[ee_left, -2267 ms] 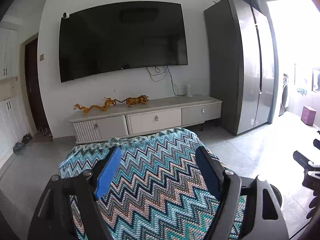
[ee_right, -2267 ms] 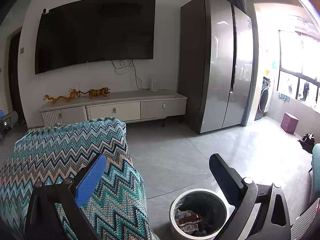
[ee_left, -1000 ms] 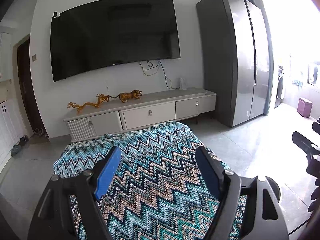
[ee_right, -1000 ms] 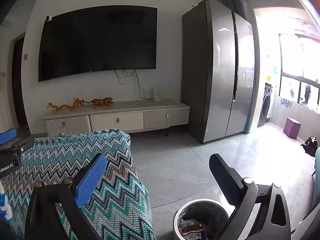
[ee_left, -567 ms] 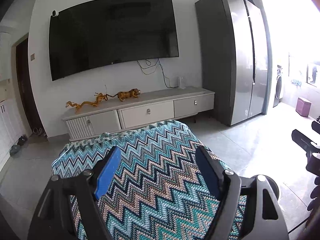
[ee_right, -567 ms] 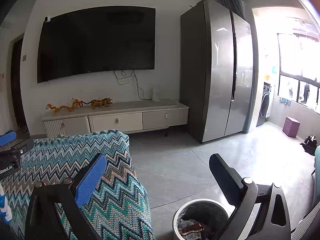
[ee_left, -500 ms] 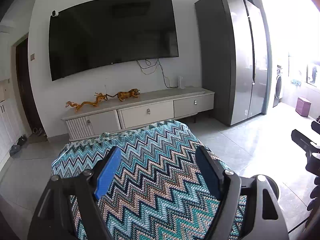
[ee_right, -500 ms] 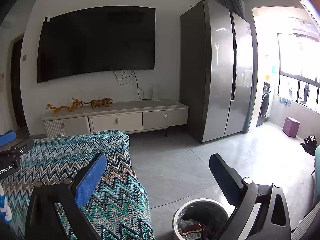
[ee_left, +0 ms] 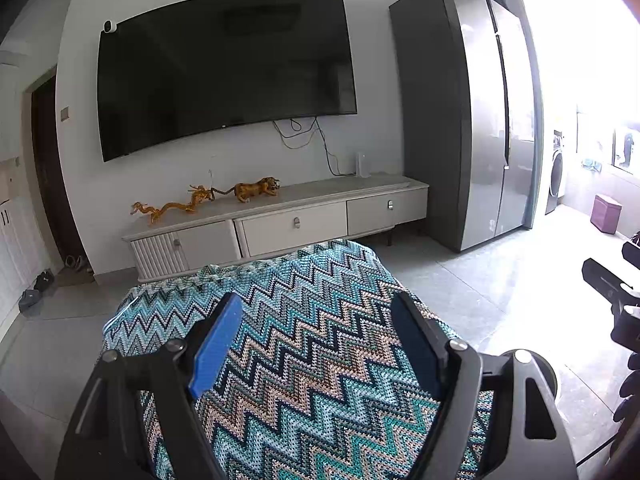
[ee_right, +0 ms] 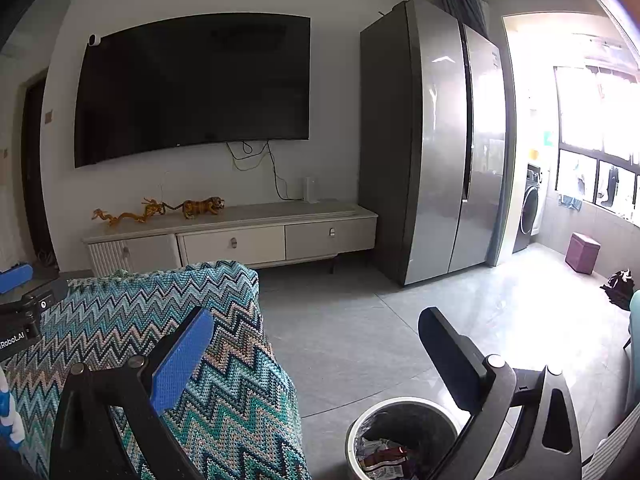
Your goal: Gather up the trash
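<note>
A round trash bin (ee_right: 362,426) with a dark liner stands on the floor at the bottom of the right wrist view, with crumpled wrappers (ee_right: 380,460) inside. My right gripper (ee_right: 316,324) hangs open above and just left of it, nothing between its fingers. My left gripper (ee_left: 316,312) is open too, held over a table draped in a blue zigzag knit cloth (ee_left: 304,344), and it holds nothing. No loose trash shows on the cloth. The bin's rim (ee_left: 538,360) peeks out behind the right finger in the left wrist view.
A low white TV cabinet (ee_left: 288,224) with tiger and dragon figurines stands against the far wall under a big TV (ee_left: 224,80). A tall grey fridge (ee_right: 436,140) is to the right. Bare tiled floor (ee_right: 360,328) lies between table and fridge. A purple box (ee_right: 582,252) sits far right.
Both views tilted slightly upward from the earliest frames, so the bin sits lower in the right view. Over the last second nothing visibly moved.
</note>
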Tool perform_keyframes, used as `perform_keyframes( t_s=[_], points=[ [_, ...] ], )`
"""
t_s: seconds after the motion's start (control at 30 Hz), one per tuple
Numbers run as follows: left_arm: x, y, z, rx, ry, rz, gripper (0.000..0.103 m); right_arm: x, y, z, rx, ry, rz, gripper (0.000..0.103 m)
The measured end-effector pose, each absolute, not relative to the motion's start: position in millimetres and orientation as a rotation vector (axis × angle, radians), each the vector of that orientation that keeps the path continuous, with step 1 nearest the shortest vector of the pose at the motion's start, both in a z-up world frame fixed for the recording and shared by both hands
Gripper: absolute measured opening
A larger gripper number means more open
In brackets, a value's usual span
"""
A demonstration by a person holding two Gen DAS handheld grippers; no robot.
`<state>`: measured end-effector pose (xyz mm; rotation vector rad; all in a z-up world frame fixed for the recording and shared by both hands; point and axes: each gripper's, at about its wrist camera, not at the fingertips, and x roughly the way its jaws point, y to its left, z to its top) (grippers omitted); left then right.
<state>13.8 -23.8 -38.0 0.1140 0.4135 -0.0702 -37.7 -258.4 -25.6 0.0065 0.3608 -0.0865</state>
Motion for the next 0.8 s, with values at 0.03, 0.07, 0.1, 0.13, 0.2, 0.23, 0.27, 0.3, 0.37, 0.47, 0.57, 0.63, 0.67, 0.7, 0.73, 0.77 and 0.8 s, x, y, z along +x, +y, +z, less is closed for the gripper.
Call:
perform_keyframes(
  t_s=[0.03,0.07,0.1,0.13,0.2,0.23,0.27,0.3,0.37,0.47,0.57,0.63,0.67,0.7,0.73,0.77,0.8],
  points=[
    [14.3,-23.6,-37.8,0.114,0.413,-0.070,0.076,-37.8,-258.3,-25.6,0.006,0.361,-0.087,0.103],
    [13.8,-23.9,-37.9,0.113,0.414,-0.070,0.076,-37.9,-258.2,-25.6,0.006,0.361,-0.087,0.103],
    [13.9,-24.1,-37.8,0.113,0.414,-0.071,0.076,-37.8,-258.2,-25.6,0.006,0.361,-0.088,0.103],
    [14.1,-24.0,-37.7,0.113,0.414,-0.071,0.076,-37.9,-258.2,-25.6,0.007,0.361,-0.088,0.103],
    [13.5,-24.4,-37.6,0.113,0.414,-0.071,0.076,-37.9,-258.4,-25.6,0.007,0.361,-0.088,0.103],
    [14.2,-24.1,-37.4,0.113,0.414,-0.071,0.076,-37.9,-258.4,-25.6,0.006,0.360,-0.088,0.103],
    [14.1,-24.1,-37.4,0.113,0.415,-0.071,0.076,-37.9,-258.7,-25.6,0.006,0.360,-0.087,0.103],
    [13.4,-24.4,-37.2,0.113,0.415,-0.072,0.076,-37.9,-258.7,-25.6,0.006,0.361,-0.087,0.103],
    [12.9,-25.2,-37.8,0.113,0.415,-0.073,0.076,-38.0,-258.8,-25.6,0.006,0.359,-0.086,0.103],
    [11.6,-25.3,-38.2,0.111,0.414,-0.076,0.076,-37.9,-258.4,-25.3,0.009,0.358,-0.089,0.103],
    [11.3,-26.0,-38.2,0.110,0.415,-0.077,0.076,-39.4,-257.8,-24.4,0.008,0.355,-0.092,0.103],
    [10.8,-26.7,-38.7,0.110,0.417,-0.078,0.076,-39.6,-257.8,-24.3,0.010,0.355,-0.093,0.103],
    [10.0,-27.4,-38.9,0.111,0.418,-0.079,0.076,-40.3,-257.9,-24.3,0.010,0.355,-0.094,0.103],
    [9.9,-27.2,-39.0,0.111,0.418,-0.080,0.076,-40.4,-257.7,-24.2,0.010,0.354,-0.094,0.103],
    [10.5,-26.7,-38.5,0.111,0.419,-0.081,0.076,-40.4,-257.6,-24.0,0.011,0.355,-0.095,0.103],
    [10.9,-26.0,-37.7,0.110,0.419,-0.081,0.076,-40.5,-258.0,-24.2,0.010,0.354,-0.094,0.103],
    [10.8,-26.1,-37.7,0.110,0.419,-0.081,0.076,-40.9,-258.0,-24.0,0.011,0.353,-0.095,0.103]
  ],
)
